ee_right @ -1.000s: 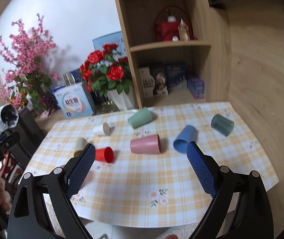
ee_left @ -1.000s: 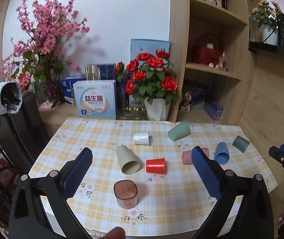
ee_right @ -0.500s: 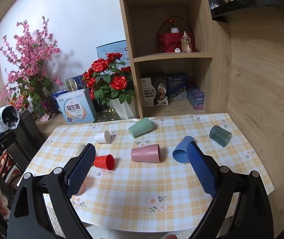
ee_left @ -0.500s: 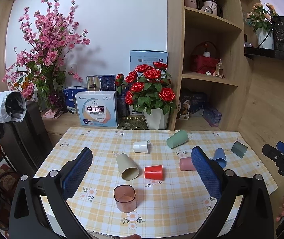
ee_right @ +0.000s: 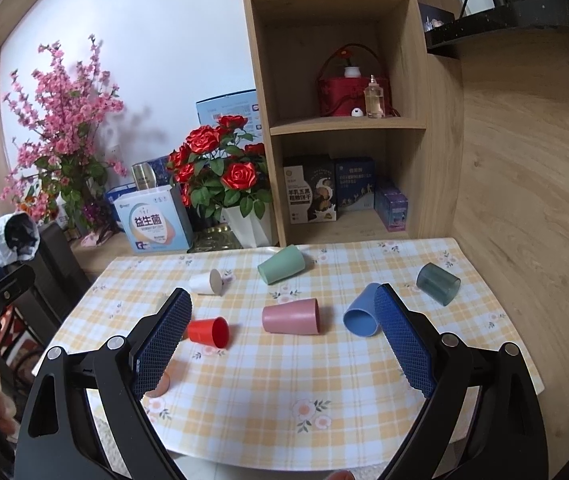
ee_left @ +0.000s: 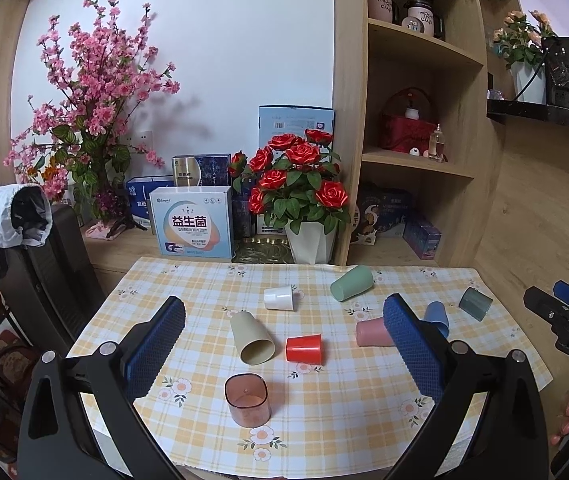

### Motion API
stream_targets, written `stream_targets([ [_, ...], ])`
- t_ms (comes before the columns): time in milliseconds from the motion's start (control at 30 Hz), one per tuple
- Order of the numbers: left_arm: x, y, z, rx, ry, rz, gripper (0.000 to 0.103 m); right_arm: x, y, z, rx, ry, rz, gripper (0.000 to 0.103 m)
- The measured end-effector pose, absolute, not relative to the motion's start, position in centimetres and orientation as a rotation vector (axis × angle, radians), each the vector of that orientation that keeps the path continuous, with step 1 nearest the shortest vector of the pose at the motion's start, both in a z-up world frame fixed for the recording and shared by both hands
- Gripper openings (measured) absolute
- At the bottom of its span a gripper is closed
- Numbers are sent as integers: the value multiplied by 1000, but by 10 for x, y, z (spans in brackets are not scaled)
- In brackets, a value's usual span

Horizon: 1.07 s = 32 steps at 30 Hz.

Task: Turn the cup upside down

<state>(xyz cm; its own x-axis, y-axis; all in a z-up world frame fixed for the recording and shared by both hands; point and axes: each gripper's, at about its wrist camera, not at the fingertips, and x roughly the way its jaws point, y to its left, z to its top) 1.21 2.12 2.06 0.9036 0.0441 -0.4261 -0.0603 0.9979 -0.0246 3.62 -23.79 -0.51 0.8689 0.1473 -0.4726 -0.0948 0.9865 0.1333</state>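
Observation:
Several cups sit on the checked tablecloth (ee_left: 324,420). A translucent brown cup (ee_left: 247,399) stands upright nearest me. A beige cup (ee_left: 252,338), a red cup (ee_left: 304,349), a pink cup (ee_left: 372,332), a blue cup (ee_left: 437,317), a dark teal cup (ee_left: 475,303), a green cup (ee_left: 352,282) and a white cup (ee_left: 279,298) lie on their sides. My left gripper (ee_left: 284,312) is open and empty, above the near table edge. My right gripper (ee_right: 282,304) is open and empty, with the pink cup (ee_right: 291,316) between its fingers in view.
A white pot of red roses (ee_left: 310,240), boxes (ee_left: 192,226) and pink blossoms (ee_left: 84,120) stand behind the table. A wooden shelf unit (ee_left: 416,120) rises at the back right. A black chair (ee_left: 40,272) stands at the left.
Both grippers have drawn back and up from the table, so the cups look smaller and lower. No cup has moved. Both grippers stay open.

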Motion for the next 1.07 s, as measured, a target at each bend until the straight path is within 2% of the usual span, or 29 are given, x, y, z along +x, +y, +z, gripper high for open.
stream_targets([
  [1067, 7, 12, 23, -17, 435, 17, 97, 29, -232, 5, 76, 475, 122, 90],
])
